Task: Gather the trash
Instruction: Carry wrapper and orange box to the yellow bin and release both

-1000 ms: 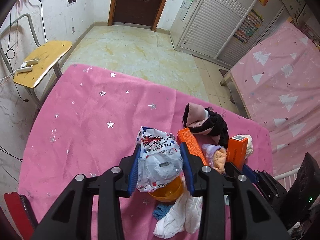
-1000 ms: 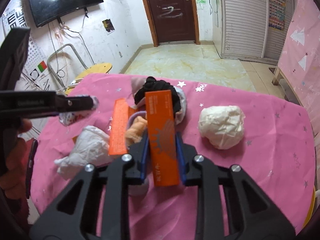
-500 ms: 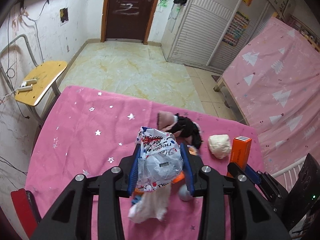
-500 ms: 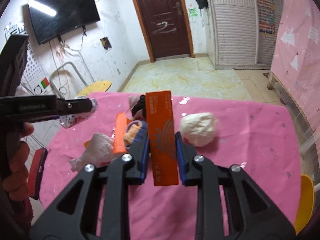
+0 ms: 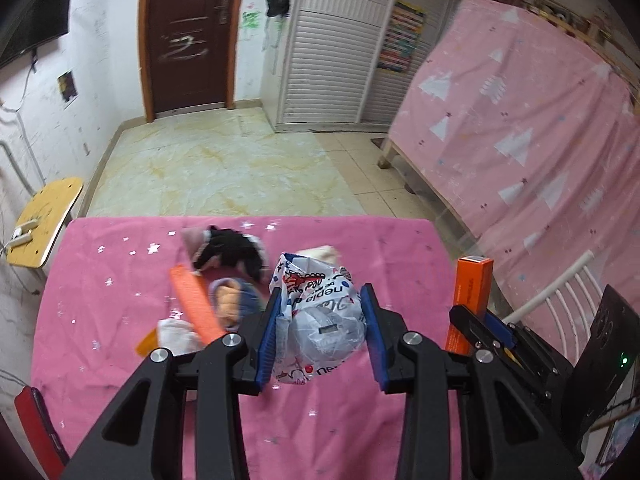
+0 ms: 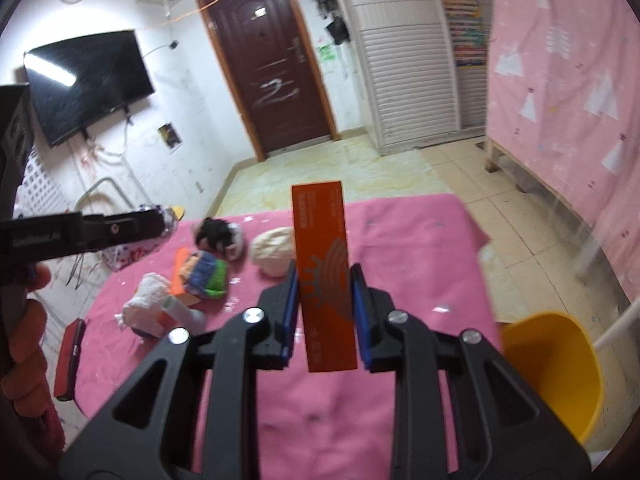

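right view only: yellow bin (image 6: 556, 368)

Legible markings: few, mostly partial.
Crumpled bag (image 5: 320, 312): inverted red print, roughly "nepia", remainder unreadable. Door (image 6: 272, 76): chalk-like scrawl resembling "2", also visible in left wrist view. Orange box (image 6: 326, 272): pale arc emblem and small print, too blurred to read. Left gripper (image 6: 160, 222) side: small white lettering, illegible. Wardrobe poster (image 5: 400, 36): coloured rows, unreadable.
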Tool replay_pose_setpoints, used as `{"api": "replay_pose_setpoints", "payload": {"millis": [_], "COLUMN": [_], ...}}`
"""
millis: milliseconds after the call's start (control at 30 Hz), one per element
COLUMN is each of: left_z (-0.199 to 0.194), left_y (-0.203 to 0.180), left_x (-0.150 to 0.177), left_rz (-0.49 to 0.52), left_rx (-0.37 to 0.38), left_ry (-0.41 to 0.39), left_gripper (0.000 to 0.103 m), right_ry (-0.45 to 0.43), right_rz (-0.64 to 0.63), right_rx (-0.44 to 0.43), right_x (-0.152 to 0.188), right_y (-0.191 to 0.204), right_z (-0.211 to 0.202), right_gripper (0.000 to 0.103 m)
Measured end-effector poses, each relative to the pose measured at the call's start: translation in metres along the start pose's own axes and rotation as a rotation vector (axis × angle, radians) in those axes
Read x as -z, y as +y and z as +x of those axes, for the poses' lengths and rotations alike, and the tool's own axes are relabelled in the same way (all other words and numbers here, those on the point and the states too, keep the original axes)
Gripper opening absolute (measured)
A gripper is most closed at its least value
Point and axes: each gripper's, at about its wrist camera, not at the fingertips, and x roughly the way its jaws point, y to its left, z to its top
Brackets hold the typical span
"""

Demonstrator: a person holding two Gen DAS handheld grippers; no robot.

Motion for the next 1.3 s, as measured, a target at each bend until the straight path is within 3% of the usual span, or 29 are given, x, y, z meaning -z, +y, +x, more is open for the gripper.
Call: {"api": "replay_pose_setpoints", "payload": {"millis": [367,633,767,933,967,1033,1100,1167,1300], "left_z": [0.017,0.034,0.041,0.048,0.049,0.052,0.054,0.055,0.058], "left_y": [-0.087,-0.14,-0.167,-0.201,-0.205,-0.215,-0.223,-0.227,-0.234], "left_x": [0.014,0.027,0.034,0.046,0.047,0.051,0.054,0.056,0.058], "left_rz": [0.151,0.251,0.297,0.356,0.36,0.368,0.376,0.37,0.357], "left_rx": [0.055,0.071,0.128,0.255,0.272,0.304,0.325,0.344,0.371], "left_ry": [0.038,0.075,0.1,0.126,0.13,0.133,0.135,0.138,0.163], "left_gripper": [0.031,0.031,0.031,0.031,0.031,0.031,0.031,0.035,0.055], "right_ry": [-0.037,-0.039,-0.035,-0.021,-0.018,-0.02,-0.026,-0.036,-0.05], "right_rz": [0.128,0.188,0.211,0.257,0.273,0.298,0.308,0.319,0.342], "right_rx": [0.115,0.168,0.186,0.19,0.19,0.193,0.193,0.194,0.201], "right_x": [0.021,0.037,0.043,0.05,0.052,0.054,0.055,0.056,0.058], "right_y": [-0.086,-0.128,-0.144,-0.163,-0.169,-0.177,-0.182,-0.187,-0.196], "right_z": [-0.039,-0.052,-0.056,-0.056,-0.056,-0.058,-0.06,-0.063,-0.068], "right_gripper": [0.023,0.023,0.024,0.024,0.025,0.04,0.043,0.043,0.043]}}
